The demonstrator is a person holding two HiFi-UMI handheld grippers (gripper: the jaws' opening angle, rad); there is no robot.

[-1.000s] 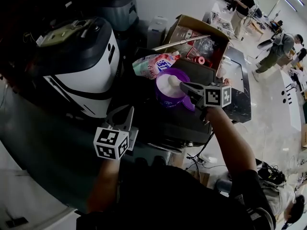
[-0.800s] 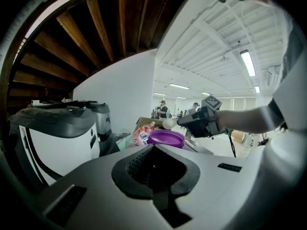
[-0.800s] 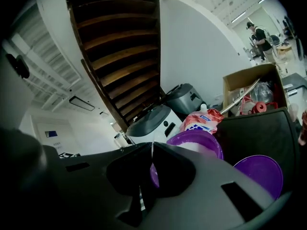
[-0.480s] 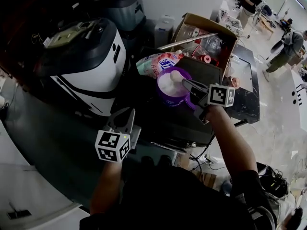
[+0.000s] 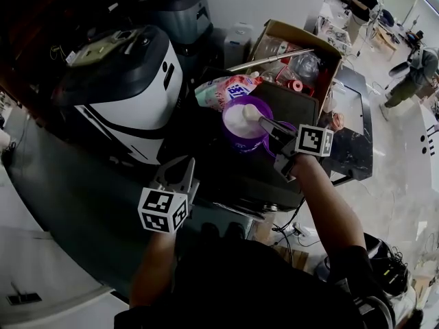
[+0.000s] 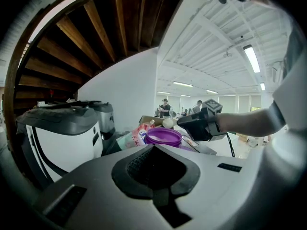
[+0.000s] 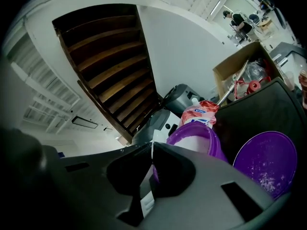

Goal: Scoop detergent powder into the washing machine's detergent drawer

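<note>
A purple tub (image 5: pixel 240 130) of white detergent powder stands on a dark machine top (image 5: pixel 233 173). My right gripper (image 5: pixel 266 123) is shut on the handle of a white scoop (image 5: pixel 252 112), which is heaped with powder just over the tub's right rim. In the right gripper view the thin white handle (image 7: pixel 148 176) sits between the closed jaws (image 7: pixel 149 150), with the tub (image 7: pixel 201 138) just ahead. My left gripper (image 5: pixel 182 164) hangs low at the left of the dark top, shut and empty (image 6: pixel 154 145). From there I see the tub (image 6: pixel 163 136) and scoop (image 6: pixel 168 123) ahead. No detergent drawer is in sight.
The tub's purple lid (image 7: pixel 266 162) lies to its right. A pink detergent bag (image 5: pixel 223 88) leans behind the tub. A white and dark rounded machine (image 5: pixel 130 81) stands at left. An open cardboard box (image 5: pixel 295 50) of clutter is behind. People stand at the far right.
The right gripper has raised the heaped scoop a little out of the powder to the tub's rim. The left gripper has hardly moved.
</note>
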